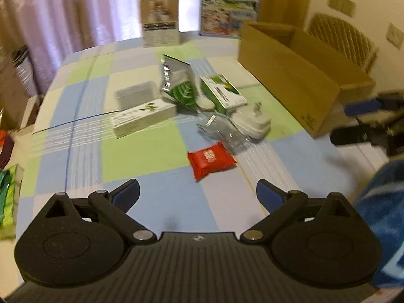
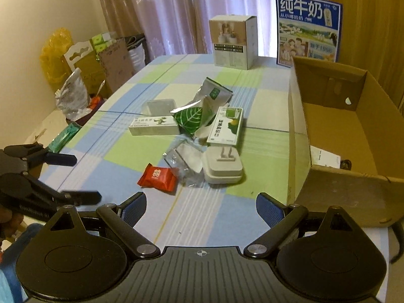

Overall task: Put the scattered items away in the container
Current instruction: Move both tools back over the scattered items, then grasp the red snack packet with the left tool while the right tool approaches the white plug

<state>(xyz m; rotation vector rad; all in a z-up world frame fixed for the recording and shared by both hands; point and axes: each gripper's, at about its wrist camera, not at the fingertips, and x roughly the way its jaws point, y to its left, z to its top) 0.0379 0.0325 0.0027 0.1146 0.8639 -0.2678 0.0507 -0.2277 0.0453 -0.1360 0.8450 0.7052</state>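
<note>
Both tools are empty. The left gripper point(image 1: 198, 194) has its jaws spread wide with nothing between them; the right gripper point(image 2: 201, 205) is the same.

Landmark is the cardboard box point(image 2: 335, 126), open-topped, on the table's right side. All the clutter lies to its left on the checked tablecloth point(image 2: 121, 151).
- White plug adapter point(image 2: 223, 168): closest to the box.
- Crumpled clear wrapper point(image 2: 184, 159): just left of the adapter, touching it.
- Red snack packet point(image 2: 158, 178): left of the wrapper, nearest both tools.
- Green-and-white carton point(image 2: 225, 126), foil pouch with a leaf print point(image 2: 202, 111), long white carton point(image 2: 154, 126) and clear plastic tub point(image 2: 159, 107): further back.

Judgement: sorting is not yet begun. The red packet is the likely first pick. Approach with jaws straddling its short width, close gently since it looks soft, and lift clear of the wrapper before carrying it over the box wall.

Legible text: the blue milk carton point(image 2: 308, 27) behind the box reads "纯牛奶". Other print is too small to read.
</note>
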